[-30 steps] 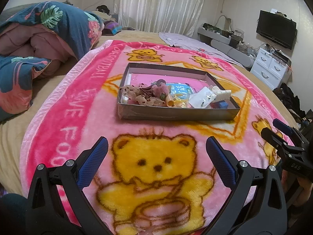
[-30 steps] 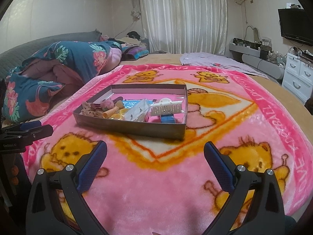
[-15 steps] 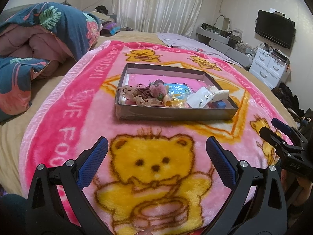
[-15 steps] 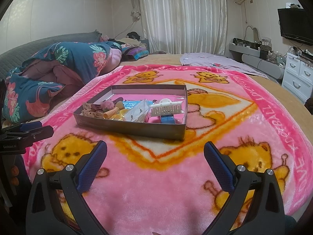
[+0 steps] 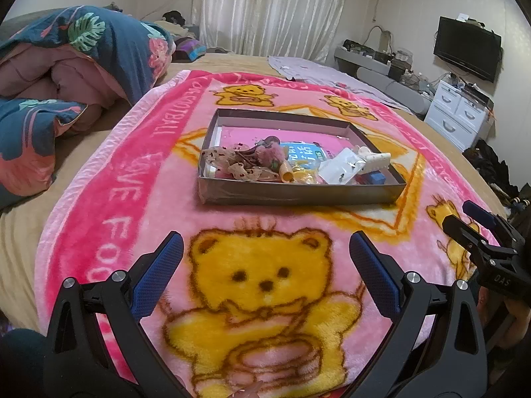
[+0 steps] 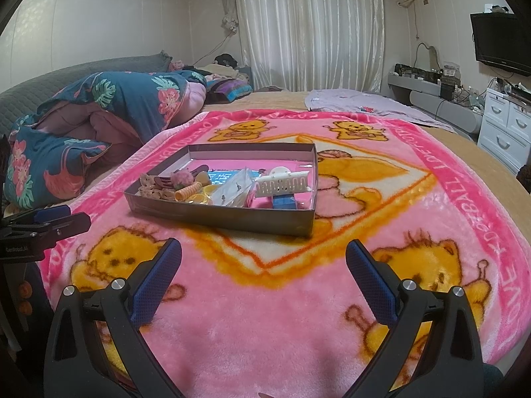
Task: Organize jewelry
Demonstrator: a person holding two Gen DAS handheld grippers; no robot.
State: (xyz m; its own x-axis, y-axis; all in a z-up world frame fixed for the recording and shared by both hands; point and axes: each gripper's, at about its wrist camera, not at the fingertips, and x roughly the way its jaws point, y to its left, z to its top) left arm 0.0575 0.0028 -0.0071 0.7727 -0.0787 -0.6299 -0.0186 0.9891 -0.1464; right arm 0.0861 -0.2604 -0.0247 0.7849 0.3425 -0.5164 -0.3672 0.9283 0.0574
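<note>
Pink bear blanket under everything. We note the grey tray at its middle, jewelry and hair pieces heaped in the tray's near half: white comb, orange curler. Left gripper and right gripper hover short of the tray, jaws spread wide, holding nothing.

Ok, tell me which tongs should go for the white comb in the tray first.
Probably right. The white comb lies at the tray's right end, nearer the right tongs. The left tongs face the hair-tie end. Both are open and empty.
</note>
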